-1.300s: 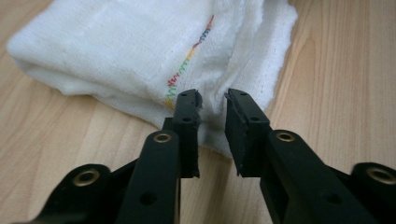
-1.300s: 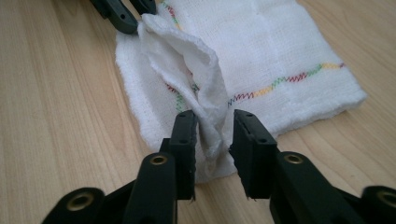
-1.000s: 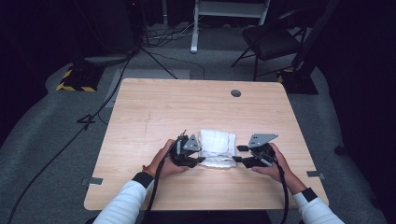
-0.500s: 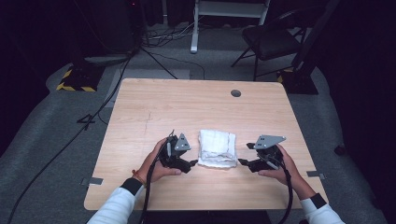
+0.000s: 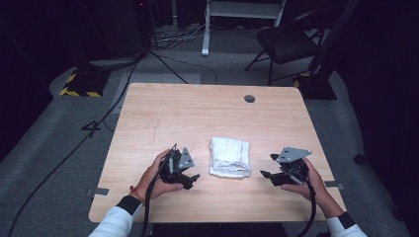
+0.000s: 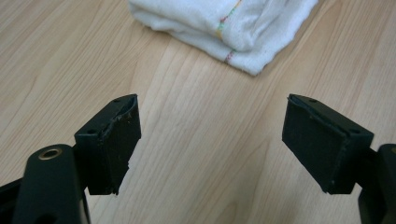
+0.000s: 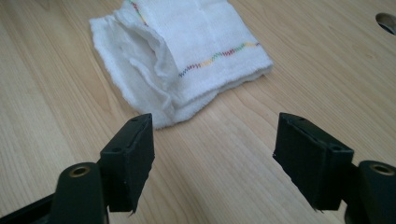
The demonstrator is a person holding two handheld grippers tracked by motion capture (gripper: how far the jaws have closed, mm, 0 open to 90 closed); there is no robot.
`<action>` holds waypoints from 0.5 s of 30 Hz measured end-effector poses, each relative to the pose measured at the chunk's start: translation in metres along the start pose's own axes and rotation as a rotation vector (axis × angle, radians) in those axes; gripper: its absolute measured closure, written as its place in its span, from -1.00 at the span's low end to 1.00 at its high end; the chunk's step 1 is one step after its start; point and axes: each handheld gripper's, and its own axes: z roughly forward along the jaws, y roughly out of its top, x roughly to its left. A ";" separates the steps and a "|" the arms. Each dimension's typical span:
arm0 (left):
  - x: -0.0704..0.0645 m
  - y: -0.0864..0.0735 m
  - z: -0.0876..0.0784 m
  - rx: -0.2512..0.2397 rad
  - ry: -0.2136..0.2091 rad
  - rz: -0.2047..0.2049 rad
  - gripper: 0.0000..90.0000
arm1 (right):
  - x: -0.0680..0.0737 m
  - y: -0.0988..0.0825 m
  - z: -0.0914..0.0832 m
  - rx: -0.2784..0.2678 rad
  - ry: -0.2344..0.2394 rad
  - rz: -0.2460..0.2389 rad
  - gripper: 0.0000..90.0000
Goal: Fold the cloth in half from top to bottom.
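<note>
Towel (image 5: 230,157), folded, lies on the tabletop (image 5: 197,113) between left claw (image 5: 190,178) and right claw (image 5: 267,175), both spread wide and empty.

The table (image 5: 197,118) is pale wood with a fine straight grain and a small dark round hole (image 5: 249,98) near its far right corner. The folded towel (image 5: 230,157) is white, crossed by a thin stitched stripe that runs red, yellow, green and blue. Both tongs, left (image 5: 193,178) and right (image 5: 267,167), are black with grey plates on top. The sleeves (image 5: 116,224) are white with dark cuffs. The floor (image 5: 54,148) is grey carpet, with a yellow-and-black striped block (image 5: 79,84) at far left.
</note>
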 end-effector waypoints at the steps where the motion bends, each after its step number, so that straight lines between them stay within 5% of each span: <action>1: 0.000 -0.002 -0.002 0.007 0.007 0.001 -0.56 | 0.000 -0.002 -0.001 0.002 -0.001 0.001 -0.35; 15: -0.001 -0.032 -0.018 0.060 0.078 -0.028 -0.59 | -0.006 -0.033 -0.012 0.050 -0.058 0.054 -0.38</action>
